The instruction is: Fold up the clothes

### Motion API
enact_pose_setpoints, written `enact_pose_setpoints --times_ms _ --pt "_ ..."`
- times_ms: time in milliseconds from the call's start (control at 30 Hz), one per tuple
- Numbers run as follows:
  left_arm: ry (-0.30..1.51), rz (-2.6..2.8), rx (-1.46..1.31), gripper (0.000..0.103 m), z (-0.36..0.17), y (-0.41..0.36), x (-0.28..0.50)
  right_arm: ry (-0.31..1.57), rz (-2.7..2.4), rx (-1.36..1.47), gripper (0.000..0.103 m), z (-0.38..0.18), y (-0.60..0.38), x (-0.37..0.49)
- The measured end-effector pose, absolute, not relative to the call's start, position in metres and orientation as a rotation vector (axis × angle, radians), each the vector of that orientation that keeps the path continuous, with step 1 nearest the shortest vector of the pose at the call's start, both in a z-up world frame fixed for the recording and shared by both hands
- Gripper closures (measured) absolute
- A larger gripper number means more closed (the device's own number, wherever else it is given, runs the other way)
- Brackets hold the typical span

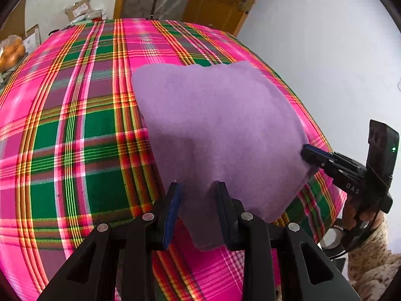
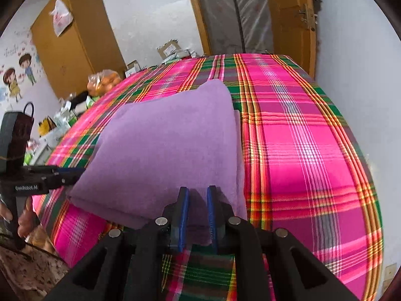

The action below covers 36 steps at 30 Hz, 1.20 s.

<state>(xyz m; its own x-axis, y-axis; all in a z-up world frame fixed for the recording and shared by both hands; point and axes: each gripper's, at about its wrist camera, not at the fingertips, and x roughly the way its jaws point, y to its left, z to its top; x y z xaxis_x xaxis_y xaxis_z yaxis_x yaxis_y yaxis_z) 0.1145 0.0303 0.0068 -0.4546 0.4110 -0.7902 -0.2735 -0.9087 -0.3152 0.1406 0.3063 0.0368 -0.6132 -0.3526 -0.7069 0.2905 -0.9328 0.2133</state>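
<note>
On the pink-and-green plaid bedspread [image 1: 75, 125], your left gripper [image 1: 199, 200] has its blue-padded jaws apart astride the near edge of the soft lilac fleece garment [image 1: 220, 120].

From the right wrist, your right gripper [image 2: 198, 210] pinches the layered near corner. A fold seems in hand; carry both edges evenly.

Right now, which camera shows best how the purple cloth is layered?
The right wrist view: the purple cloth shows stacked edges along its right side. The left wrist view shows only its smooth top, with both claws at its near edge.
</note>
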Motion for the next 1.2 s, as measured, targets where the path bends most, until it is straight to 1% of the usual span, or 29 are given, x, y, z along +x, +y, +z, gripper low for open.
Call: enact_pose_setpoints --times_ms 133,267,467,633,767,867,1000,1200 --pt "-0.199 2.379 -1.359 0.072 0.004 0.028 0.119 -0.094 -2.536 1.141 0.089 0.04 0.306 0.142" --pt "-0.191 2.369 -1.394 0.071 0.004 0.024 0.123 -0.085 -2.565 1.151 0.089 0.056 0.317 0.141" --pt "-0.088 2.372 -1.417 0.07 0.015 0.024 0.13 -0.11 -2.694 1.025 0.089 0.112 0.353 0.146" --pt "-0.009 2.399 -1.388 0.072 0.037 0.022 0.126 0.029 -2.815 0.865 0.089 0.173 0.371 0.147" --pt "-0.053 2.417 -1.309 0.072 0.057 0.021 0.117 0.094 -2.872 0.824 0.088 0.198 0.378 0.138" --pt "-0.103 2.41 -1.277 0.072 0.061 0.027 0.103 0.092 -2.811 0.871 0.088 0.186 0.37 0.124" --pt "-0.154 2.375 -1.293 0.072 0.056 0.042 0.074 0.038 -2.694 0.997 0.088 0.143 0.348 0.098" --pt "-0.094 2.37 -1.305 0.073 0.051 0.065 0.048 0.009 -2.521 1.098 0.088 0.098 0.308 0.063"
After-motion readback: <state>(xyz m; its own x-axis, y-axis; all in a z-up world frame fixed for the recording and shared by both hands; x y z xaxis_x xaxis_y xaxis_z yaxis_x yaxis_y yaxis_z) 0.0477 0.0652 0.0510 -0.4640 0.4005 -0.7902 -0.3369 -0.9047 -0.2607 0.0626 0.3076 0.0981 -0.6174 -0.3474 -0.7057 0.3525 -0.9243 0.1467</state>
